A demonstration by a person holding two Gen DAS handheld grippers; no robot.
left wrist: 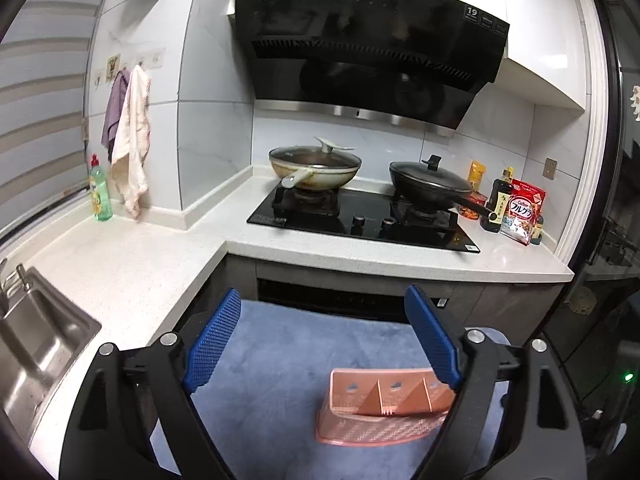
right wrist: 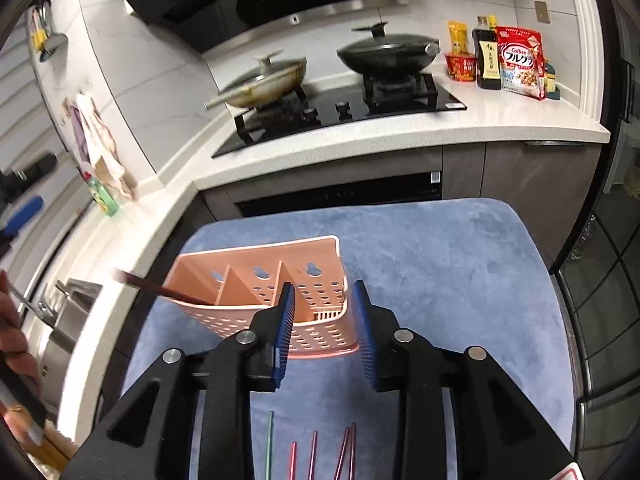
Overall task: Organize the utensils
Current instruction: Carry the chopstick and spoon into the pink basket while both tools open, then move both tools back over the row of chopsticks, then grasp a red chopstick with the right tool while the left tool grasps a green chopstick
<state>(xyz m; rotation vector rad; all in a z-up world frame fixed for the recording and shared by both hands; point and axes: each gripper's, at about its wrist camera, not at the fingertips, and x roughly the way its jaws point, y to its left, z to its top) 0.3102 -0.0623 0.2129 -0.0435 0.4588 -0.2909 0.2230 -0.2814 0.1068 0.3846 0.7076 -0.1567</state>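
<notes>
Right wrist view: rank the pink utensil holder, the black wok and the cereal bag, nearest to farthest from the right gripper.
1. Pink utensil holder, on the blue mat just ahead of the right gripper.
2. Black wok, on the right burner.
3. Cereal bag, far right of the counter.

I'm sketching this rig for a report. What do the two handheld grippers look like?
Both look alike. The left gripper and right gripper each have two flat fingers faced with blue, finely ridged pads, mounted on matte black angular linkage arms with triangular cut-outs. Round silver bolt heads mark the pivots. No cables or markings show. A bare hand appears at the right view's left edge.
</notes>
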